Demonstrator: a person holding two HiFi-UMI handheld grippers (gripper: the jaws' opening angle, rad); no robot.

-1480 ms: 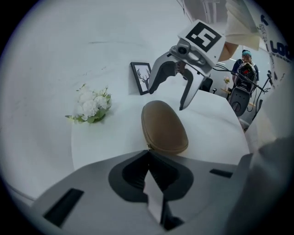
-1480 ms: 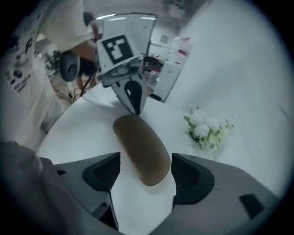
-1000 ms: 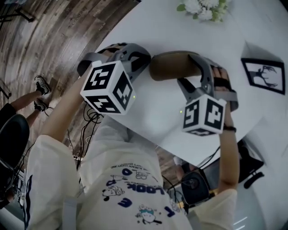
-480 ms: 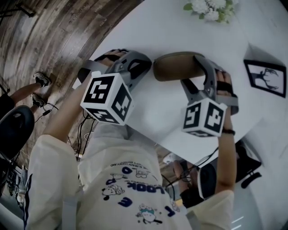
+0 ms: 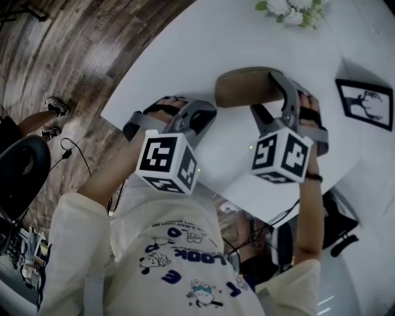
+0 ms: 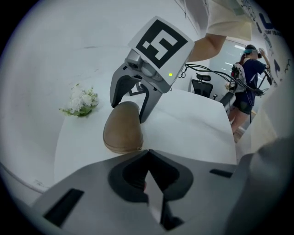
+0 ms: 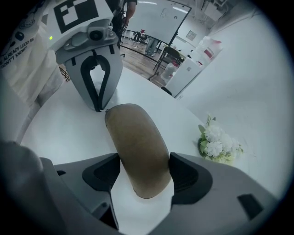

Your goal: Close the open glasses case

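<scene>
Case status: the brown glasses case (image 7: pixel 135 137) lies closed on the white desk (image 5: pixel 203 49), lid down on its base, so nothing of its interior shows. The right tongs (image 7: pixel 144 170) straddle 1 end of the case, 1 jaw pressed against each long side, pinching it. The left tongs (image 6: pixel 148 153) are pressed together with nothing between them; their tips sit just beside the case's other end, and contact cannot be confirmed. A small bunch of white flowers (image 5: pixel 290 11) lies at the desk's far edge, well apart from the case. A black-framed picture (image 5: pixel 364 102) lies flat beyond the right tongs.
</scene>
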